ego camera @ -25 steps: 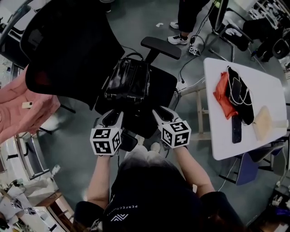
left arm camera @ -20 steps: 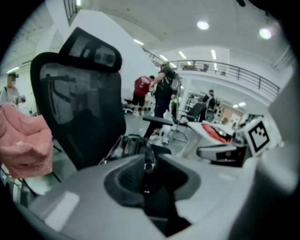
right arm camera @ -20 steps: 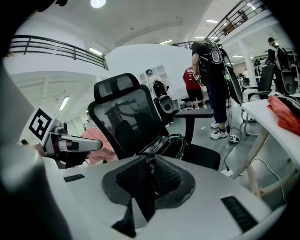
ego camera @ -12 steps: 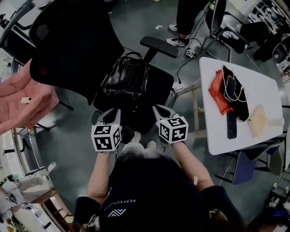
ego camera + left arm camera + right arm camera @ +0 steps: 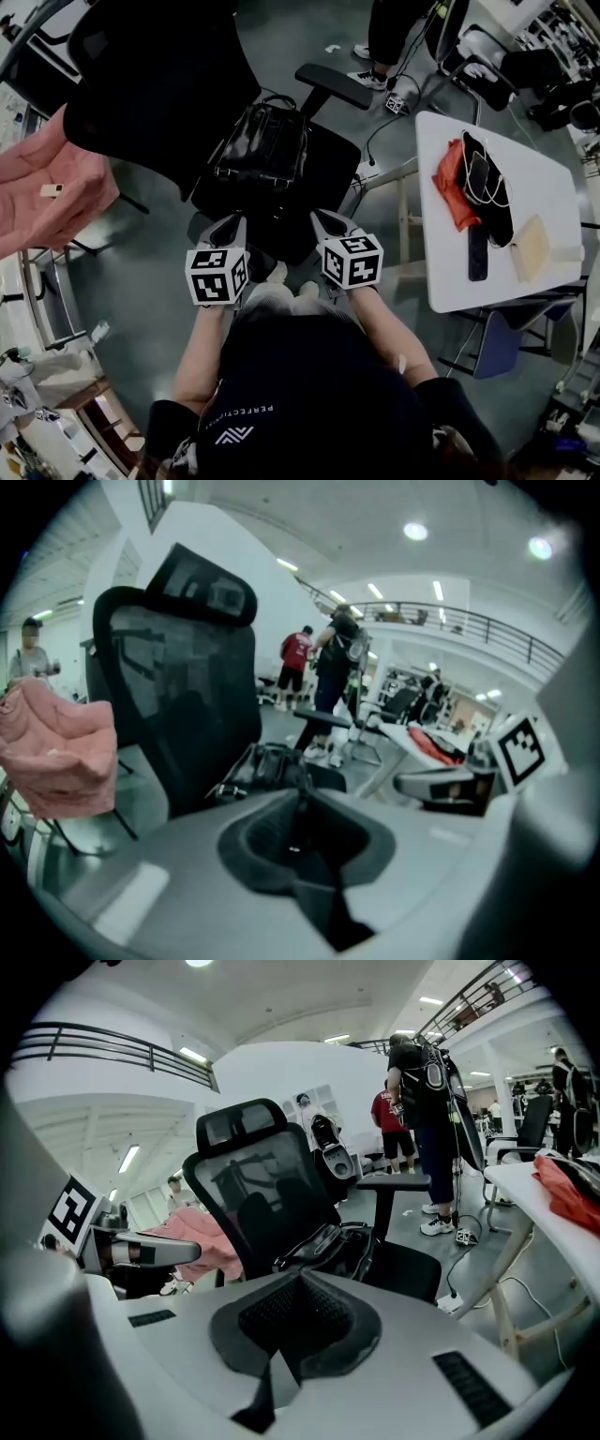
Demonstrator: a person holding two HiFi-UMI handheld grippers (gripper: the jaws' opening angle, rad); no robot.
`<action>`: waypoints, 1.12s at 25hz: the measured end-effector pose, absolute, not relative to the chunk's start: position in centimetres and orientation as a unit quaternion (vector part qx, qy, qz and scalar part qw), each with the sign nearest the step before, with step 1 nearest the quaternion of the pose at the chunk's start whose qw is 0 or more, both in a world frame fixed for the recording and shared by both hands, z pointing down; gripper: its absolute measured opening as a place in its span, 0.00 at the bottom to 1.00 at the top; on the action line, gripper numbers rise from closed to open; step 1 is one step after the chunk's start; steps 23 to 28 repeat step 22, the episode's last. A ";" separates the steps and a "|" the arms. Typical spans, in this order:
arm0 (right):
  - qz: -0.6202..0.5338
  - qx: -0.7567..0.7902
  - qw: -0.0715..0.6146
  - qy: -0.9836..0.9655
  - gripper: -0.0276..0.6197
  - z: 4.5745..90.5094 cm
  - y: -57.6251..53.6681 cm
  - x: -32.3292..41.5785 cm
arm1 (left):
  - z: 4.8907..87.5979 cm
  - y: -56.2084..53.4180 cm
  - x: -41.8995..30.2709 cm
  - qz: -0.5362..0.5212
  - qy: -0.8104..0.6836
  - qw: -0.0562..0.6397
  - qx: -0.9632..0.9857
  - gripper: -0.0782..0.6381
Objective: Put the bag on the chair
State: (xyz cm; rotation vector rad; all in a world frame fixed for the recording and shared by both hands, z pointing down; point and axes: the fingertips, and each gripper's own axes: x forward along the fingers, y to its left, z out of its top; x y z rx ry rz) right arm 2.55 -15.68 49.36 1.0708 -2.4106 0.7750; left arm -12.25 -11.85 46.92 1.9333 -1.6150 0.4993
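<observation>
A shiny black handbag [image 5: 262,141] lies on the seat of a black office chair [image 5: 323,178], against its mesh backrest [image 5: 159,75]. Both grippers hang in front of the seat's near edge, apart from the bag. The left gripper [image 5: 228,225] has its jaws closing, nearly together, with nothing between them. The right gripper [image 5: 324,221] is shut and empty. In the left gripper view the bag [image 5: 264,766] shows beyond the left gripper [image 5: 300,785]. In the right gripper view the bag [image 5: 328,1246] sits past the right gripper [image 5: 298,1279], under the chair's armrest [image 5: 394,1182].
A white table [image 5: 525,173] stands to the right with an orange cloth [image 5: 450,183] and dark devices on it. A pink jacket [image 5: 47,187] hangs at the left. A person's legs [image 5: 394,37] and floor cables [image 5: 384,131] lie beyond the chair.
Both grippers have drawn back a little from the chair toward my body. The bag has stayed on the seat.
</observation>
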 end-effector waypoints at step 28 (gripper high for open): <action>0.283 0.369 0.210 -0.860 0.04 49.9 -16.3 1.6 | 47.5 -12.5 -12.5 0.189 -0.601 0.290 0.720 0.14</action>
